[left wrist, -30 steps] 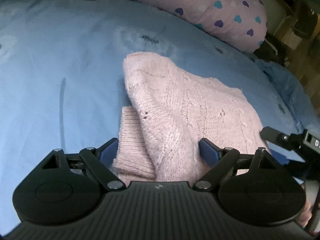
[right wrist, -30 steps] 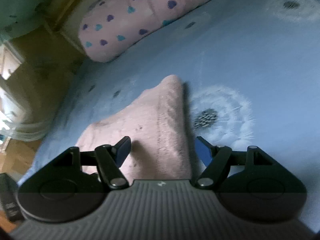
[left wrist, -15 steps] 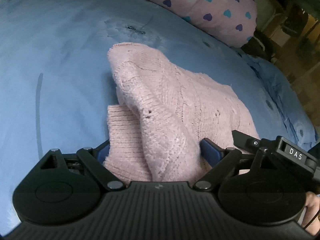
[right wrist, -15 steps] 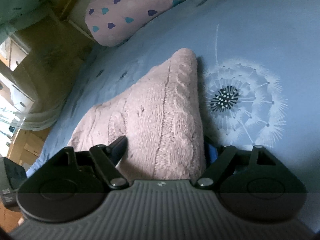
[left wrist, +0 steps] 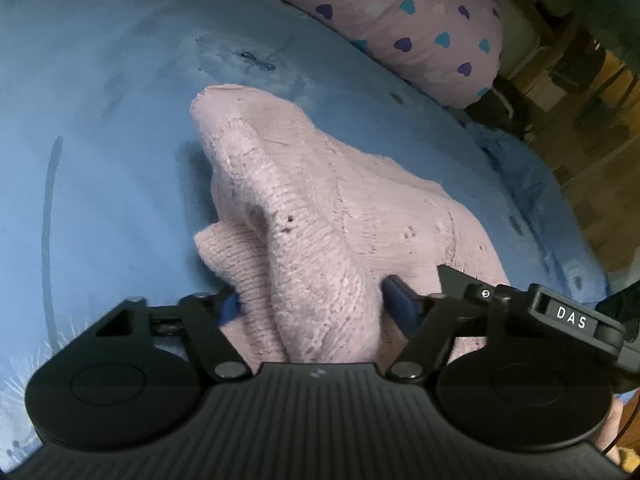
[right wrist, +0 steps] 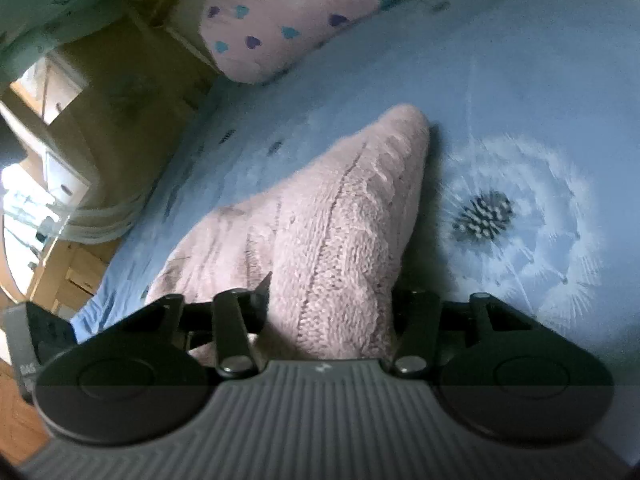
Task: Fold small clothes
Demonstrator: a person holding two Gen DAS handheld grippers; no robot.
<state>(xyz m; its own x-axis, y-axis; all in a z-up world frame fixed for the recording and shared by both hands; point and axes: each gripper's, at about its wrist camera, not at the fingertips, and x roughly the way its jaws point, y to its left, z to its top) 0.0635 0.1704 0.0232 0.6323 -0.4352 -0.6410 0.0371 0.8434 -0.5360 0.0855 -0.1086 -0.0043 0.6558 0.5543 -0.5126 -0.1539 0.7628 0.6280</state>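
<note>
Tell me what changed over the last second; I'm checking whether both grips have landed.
Both have. The left gripper and right gripper moved in and closed on the near edge of the pink knitted sweater, bunching and lifting it off the blue dandelion-print bedsheet. The pink heart-print pillow stayed put.

Knit wool, smooth cotton, matt plastic

The pink sweater (left wrist: 320, 216) is a chunky, fuzzy cable knit; the blue bedsheet (left wrist: 112, 128) is smooth printed cloth; the heart-print pillow (left wrist: 400, 20) is soft fabric; the left gripper (left wrist: 310, 304) is matt black ribbed plastic.
</note>
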